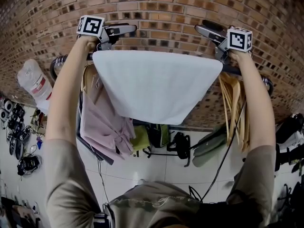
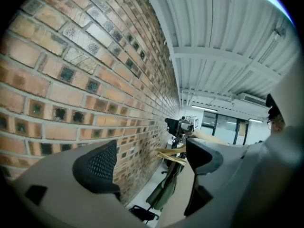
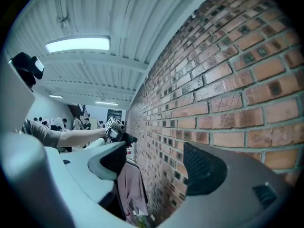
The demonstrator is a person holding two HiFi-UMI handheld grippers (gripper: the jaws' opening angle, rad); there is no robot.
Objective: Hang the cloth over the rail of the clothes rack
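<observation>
Though rail (image 1: 61, 59) seemingly mostly hidden beneath draped cloth (image 1: 156, 84), left gripper (image 2: 152, 163) and right gripper (image 3: 156, 163) jaws apart, empty.

Arms raised, left claw (image 1: 124, 30) and right claw (image 1: 205, 31) with jaws apart, empty.

Dressed in an olive-grey T-shirt (image 1: 156, 205) with short sleeves (image 1: 64, 175) loose at the upper arms. Fitted with a left gripper (image 1: 124, 30) and a right gripper (image 1: 203, 27), pale grey in the shell and black at the jaws, each topped by a white cube (image 1: 90, 25) printed with black square markers. Lined inside the jaws with dark, finely dotted pads (image 2: 97, 167). Trailed by a thin black cable (image 1: 224, 148).
</observation>
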